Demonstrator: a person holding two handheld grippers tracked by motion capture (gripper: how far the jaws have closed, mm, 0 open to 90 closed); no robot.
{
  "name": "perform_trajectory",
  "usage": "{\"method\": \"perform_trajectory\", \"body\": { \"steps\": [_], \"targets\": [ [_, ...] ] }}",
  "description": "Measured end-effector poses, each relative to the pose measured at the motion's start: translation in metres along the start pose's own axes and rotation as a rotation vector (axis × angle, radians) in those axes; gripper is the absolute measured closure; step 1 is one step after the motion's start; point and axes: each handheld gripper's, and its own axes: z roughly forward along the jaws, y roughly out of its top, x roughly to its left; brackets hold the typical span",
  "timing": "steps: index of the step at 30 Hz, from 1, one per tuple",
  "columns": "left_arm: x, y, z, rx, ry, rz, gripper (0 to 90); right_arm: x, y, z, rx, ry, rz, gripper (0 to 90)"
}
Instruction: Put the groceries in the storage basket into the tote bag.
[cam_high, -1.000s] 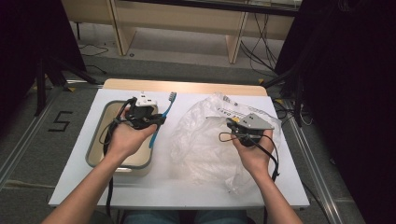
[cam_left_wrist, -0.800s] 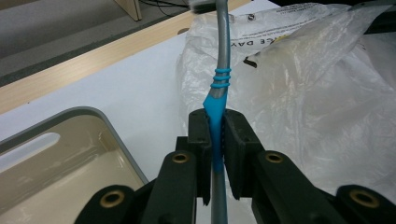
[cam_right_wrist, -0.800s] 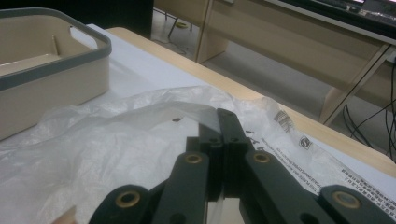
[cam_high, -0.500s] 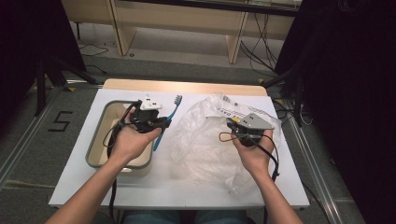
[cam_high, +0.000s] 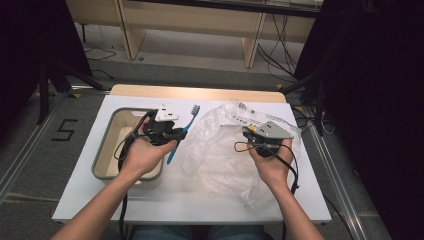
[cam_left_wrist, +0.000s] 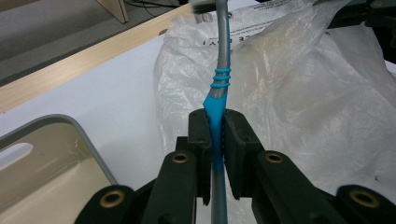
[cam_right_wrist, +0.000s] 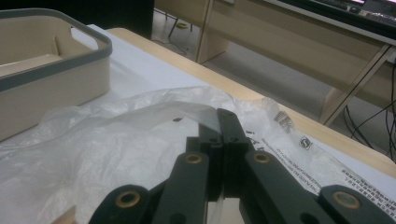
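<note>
A blue and grey toothbrush (cam_high: 190, 119) is pinched by its handle in my left gripper (cam_high: 178, 134), which is shut on it. It hangs over the tray's right edge, bristle head pointing away from me. In the left gripper view the pads (cam_left_wrist: 200, 135) press the blue handle (cam_left_wrist: 215, 105) and the grey neck runs up toward the clear plastic bag (cam_left_wrist: 299, 93). My right gripper (cam_high: 248, 134) is shut on an edge of the crumpled bag (cam_high: 217, 152). In the right gripper view the jaws (cam_right_wrist: 223, 122) clamp a fold of the film (cam_right_wrist: 116, 140).
A beige tray with a grey rim (cam_high: 106, 146) stands on the white table at the left, under my left hand; it also appears in the right gripper view as tray (cam_right_wrist: 56, 70). A wooden strip (cam_high: 200, 93) borders the table's far edge, with floor and cables beyond.
My left gripper has shifted slightly to the right with the toothbrush, closer to the bag. The right gripper and the bag have stayed put.
</note>
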Motion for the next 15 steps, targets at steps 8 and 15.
{"method": "perform_trajectory", "body": {
  "steps": [8,15],
  "targets": [
    [-0.008,-0.001,0.003,0.007,-0.015,0.018,81.5,-0.001,0.0,-0.001,-0.001,-0.001,-0.001,90.0],
    [-0.015,0.001,0.005,0.008,-0.026,0.035,81.5,0.0,0.0,0.0,-0.001,-0.001,0.0,90.0]
  ]
}}
